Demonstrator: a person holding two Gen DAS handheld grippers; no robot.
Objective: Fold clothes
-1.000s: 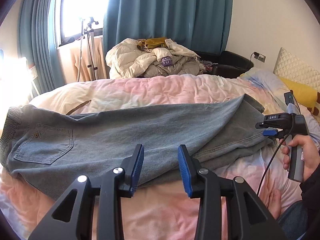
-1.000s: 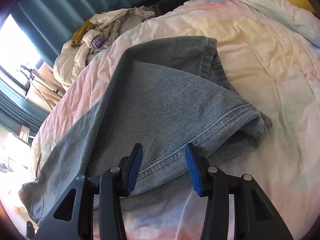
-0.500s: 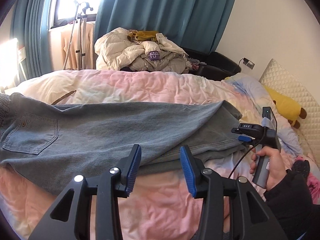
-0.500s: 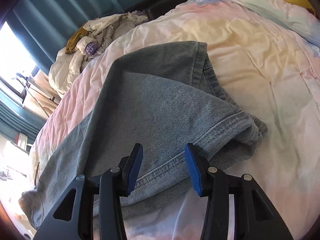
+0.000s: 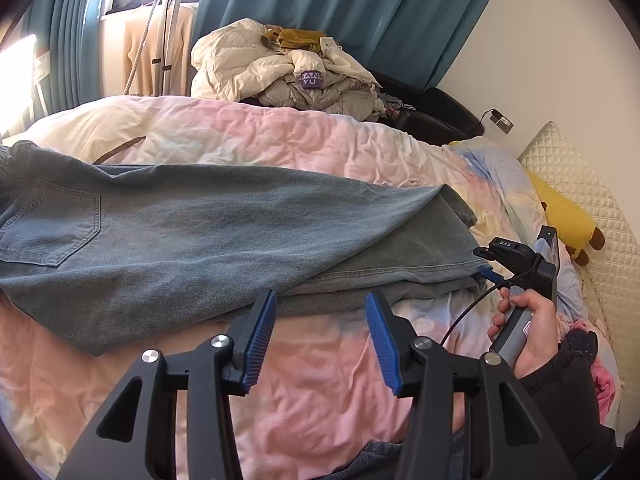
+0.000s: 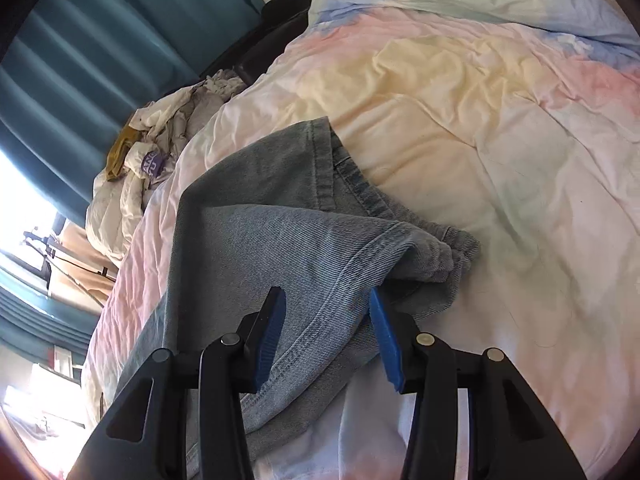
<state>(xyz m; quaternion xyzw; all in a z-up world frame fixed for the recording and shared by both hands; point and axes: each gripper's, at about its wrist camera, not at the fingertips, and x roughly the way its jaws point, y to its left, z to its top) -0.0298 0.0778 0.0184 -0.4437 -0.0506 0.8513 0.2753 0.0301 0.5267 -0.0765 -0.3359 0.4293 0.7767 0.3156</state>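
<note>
Meanwhile, the left gripper (image 5: pixel 322 338) hangs empty over the duvet (image 5: pixel 304 400), jaws opening; the right gripper (image 6: pixel 326 334) straddles the jeans (image 6: pixel 256 248), unclenched.

Jeans (image 5: pixel 208 220): waistband end cut off at the left-wrist view's left edge. Purple label (image 5: pixel 311 79) on the piled jackets: lettering partly folded under, unreadable.

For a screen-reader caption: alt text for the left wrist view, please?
Folded jeans lie lengthwise across a pink quilt. The left gripper, opening, hovers empty at their near edge; a hand holds the right gripper at the cuffs.
</note>
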